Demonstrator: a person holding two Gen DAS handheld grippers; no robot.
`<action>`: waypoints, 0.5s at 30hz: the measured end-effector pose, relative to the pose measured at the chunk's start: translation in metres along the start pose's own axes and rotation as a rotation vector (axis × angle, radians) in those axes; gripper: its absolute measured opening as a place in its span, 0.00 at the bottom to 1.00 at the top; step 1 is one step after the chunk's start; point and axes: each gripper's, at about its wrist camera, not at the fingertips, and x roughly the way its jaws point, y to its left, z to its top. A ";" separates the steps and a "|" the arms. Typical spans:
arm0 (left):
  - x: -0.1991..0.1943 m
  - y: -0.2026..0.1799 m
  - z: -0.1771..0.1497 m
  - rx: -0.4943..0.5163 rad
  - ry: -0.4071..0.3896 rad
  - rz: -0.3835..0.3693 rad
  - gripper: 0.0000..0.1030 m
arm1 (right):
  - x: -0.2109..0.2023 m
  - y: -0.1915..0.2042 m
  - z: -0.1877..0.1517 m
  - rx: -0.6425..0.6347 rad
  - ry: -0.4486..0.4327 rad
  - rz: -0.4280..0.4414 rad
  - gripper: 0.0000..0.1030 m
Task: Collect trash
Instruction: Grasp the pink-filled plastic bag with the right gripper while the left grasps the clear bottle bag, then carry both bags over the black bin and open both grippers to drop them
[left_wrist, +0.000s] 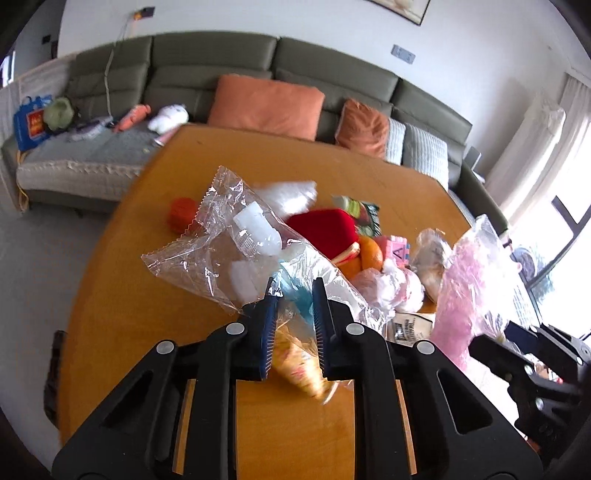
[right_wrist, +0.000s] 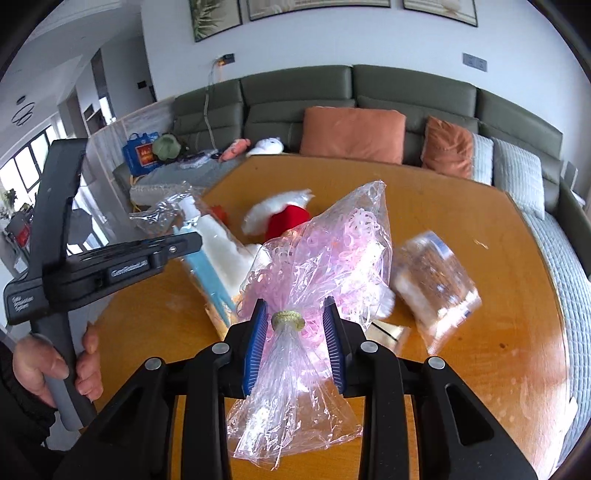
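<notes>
While clamped: wrapper (left_wrist: 236, 254) between jaws.

clear crinkled plastic wrapper (left_wrist: 221, 254) with white and light-blue contents, between blue ribbed pads (left_wrist: 267, 332) of black left gripper (left_wrist: 294, 328) | clear plastic bag (right_wrist: 325, 254) of pink curly shreds, gold tie, in black right gripper (right_wrist: 295, 339) | red plush cloth (left_wrist: 325, 229) beyond | orange-brown wooden table (left_wrist: 122, 295) | olive-green sofa (right_wrist: 406, 88), orange cushions
</notes>
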 end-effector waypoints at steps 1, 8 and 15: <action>-0.008 0.007 0.000 -0.003 -0.012 0.012 0.18 | 0.002 0.009 0.003 -0.012 -0.003 0.013 0.31; -0.056 0.066 -0.009 -0.056 -0.064 0.115 0.18 | 0.020 0.073 0.018 -0.090 0.008 0.096 0.31; -0.099 0.144 -0.031 -0.165 -0.093 0.244 0.18 | 0.042 0.152 0.030 -0.197 0.035 0.200 0.31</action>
